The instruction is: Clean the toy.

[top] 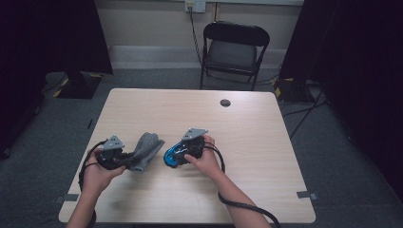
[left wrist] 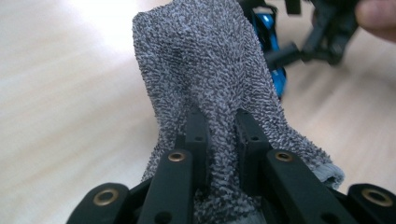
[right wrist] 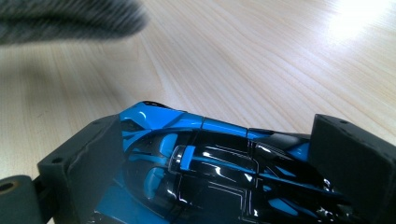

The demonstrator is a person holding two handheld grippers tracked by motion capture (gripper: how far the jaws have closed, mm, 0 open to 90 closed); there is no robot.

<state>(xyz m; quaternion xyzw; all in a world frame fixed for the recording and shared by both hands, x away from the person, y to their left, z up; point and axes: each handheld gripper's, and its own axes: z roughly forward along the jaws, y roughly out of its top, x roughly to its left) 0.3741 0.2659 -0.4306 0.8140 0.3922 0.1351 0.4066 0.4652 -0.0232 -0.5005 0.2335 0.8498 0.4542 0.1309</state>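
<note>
A grey terry sock (top: 147,149) hangs from my left gripper (top: 127,158), which is shut on it near its cuff. In the left gripper view the two black jaws pinch a fold of the sock (left wrist: 210,79), and the sock stands up in front of them. My right gripper (top: 177,154) is shut on a blue and black toy car (top: 172,156) just right of the sock. In the right gripper view the toy car (right wrist: 201,158) lies between the two black pads, which press on its sides. The sock's blurred edge (right wrist: 70,21) crosses that view's top left.
The light wooden table (top: 247,142) has a round cable hole (top: 225,102) near its far edge. A black folding chair (top: 233,50) stands behind the table. Cables trail from both grippers over the table's near side.
</note>
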